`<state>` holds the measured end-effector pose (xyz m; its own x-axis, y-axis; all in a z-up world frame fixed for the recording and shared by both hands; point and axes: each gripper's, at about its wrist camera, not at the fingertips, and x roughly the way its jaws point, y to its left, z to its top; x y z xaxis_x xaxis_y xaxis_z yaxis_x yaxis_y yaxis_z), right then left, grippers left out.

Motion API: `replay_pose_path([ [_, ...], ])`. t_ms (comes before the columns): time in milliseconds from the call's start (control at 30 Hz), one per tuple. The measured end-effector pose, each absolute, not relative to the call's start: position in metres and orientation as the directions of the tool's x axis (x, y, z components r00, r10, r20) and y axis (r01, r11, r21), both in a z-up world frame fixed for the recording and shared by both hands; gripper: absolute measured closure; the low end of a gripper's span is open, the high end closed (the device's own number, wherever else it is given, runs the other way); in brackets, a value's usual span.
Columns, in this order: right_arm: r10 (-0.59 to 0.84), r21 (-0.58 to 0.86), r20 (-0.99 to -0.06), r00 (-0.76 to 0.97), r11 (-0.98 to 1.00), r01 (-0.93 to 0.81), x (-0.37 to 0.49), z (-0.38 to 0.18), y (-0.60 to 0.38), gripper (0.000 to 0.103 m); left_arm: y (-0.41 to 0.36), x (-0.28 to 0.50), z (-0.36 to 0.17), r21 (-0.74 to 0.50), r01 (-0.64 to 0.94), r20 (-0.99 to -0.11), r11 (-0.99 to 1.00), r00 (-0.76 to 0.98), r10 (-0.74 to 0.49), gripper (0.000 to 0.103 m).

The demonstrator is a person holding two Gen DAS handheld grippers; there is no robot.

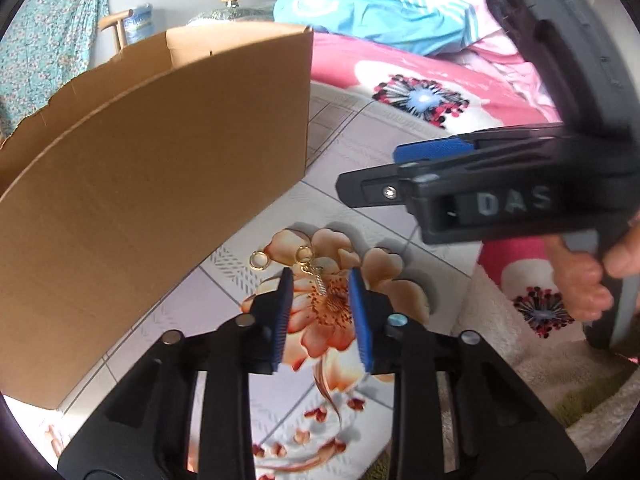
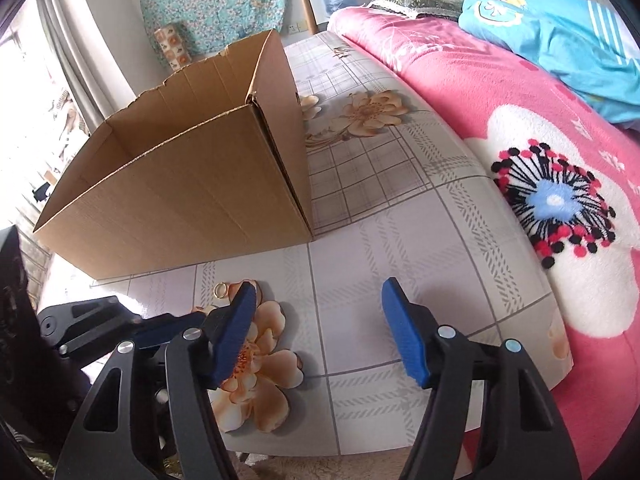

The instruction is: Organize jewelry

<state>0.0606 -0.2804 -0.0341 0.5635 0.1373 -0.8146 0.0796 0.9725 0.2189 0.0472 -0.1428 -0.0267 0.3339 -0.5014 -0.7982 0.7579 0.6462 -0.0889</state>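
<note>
Two gold earrings lie on the flower-printed bedsheet close to the cardboard box. A plain hoop is on the left. A hoop with a dangling twisted piece lies between the blue pads of my left gripper; the pads stand either side of it with a gap and do not press on it. My right gripper is open over bare sheet with nothing between its fingers. In the right wrist view the plain hoop shows just beyond the right gripper's left fingertip, and the dangling earring is hidden. In the left wrist view the right gripper hovers on the right.
The open brown box stands on the bed to the left, its inside showing nothing. A pink fleece blanket with a blue cloth on it covers the right. A person's hand holds the right gripper's handle.
</note>
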Motion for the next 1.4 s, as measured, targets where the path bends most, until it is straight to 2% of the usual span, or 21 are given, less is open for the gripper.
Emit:
replay_pose_path([
  [33,0.136,0.218,-0.814,0.564,0.973,0.080,0.059,-0.034,-0.281,0.039,-0.144,0.047,-0.029,-0.080,0.757,-0.804,0.648,0.336,-0.491,0.087],
  [200,0.133,0.211,-0.809,0.572,0.975,0.072,0.060,-0.035,-0.281,0.040,-0.150,0.049,-0.032,-0.043,0.747,-0.816,0.663,0.357,-0.455,0.094],
  [300,0.141,0.215,-0.808,0.572,0.975,0.063,0.060,-0.035,-0.280,0.045,-0.152,0.049,-0.033,-0.024,0.743,-0.815,0.669,0.373,-0.443,0.103],
  [533,0.162,0.216,-0.807,0.568,0.976,0.030,0.058,-0.033,-0.277,0.052,-0.134,0.051,-0.026,-0.081,0.725,-0.809,0.684,0.353,-0.470,0.103],
  [700,0.200,0.210,-0.808,0.554,0.977,-0.045,0.061,-0.030,-0.261,0.053,-0.116,0.053,-0.021,-0.115,0.695,-0.805,0.709,0.353,-0.477,0.103],
  [1000,0.172,0.088,-0.847,0.503,0.978,-0.187,0.073,-0.041,-0.223,0.053,-0.097,0.060,-0.030,-0.137,0.646,-0.811,0.751,0.362,-0.460,0.103],
  [1200,0.141,0.033,-0.864,0.484,0.974,-0.225,0.079,-0.047,-0.215,0.071,-0.094,0.062,-0.031,-0.139,0.638,-0.811,0.757,0.366,-0.457,0.103],
  [1400,0.135,0.021,-0.870,0.474,0.971,-0.238,0.083,-0.050,-0.214,0.078,-0.094,0.063,-0.032,-0.147,0.636,-0.810,0.758,0.362,-0.461,0.103],
])
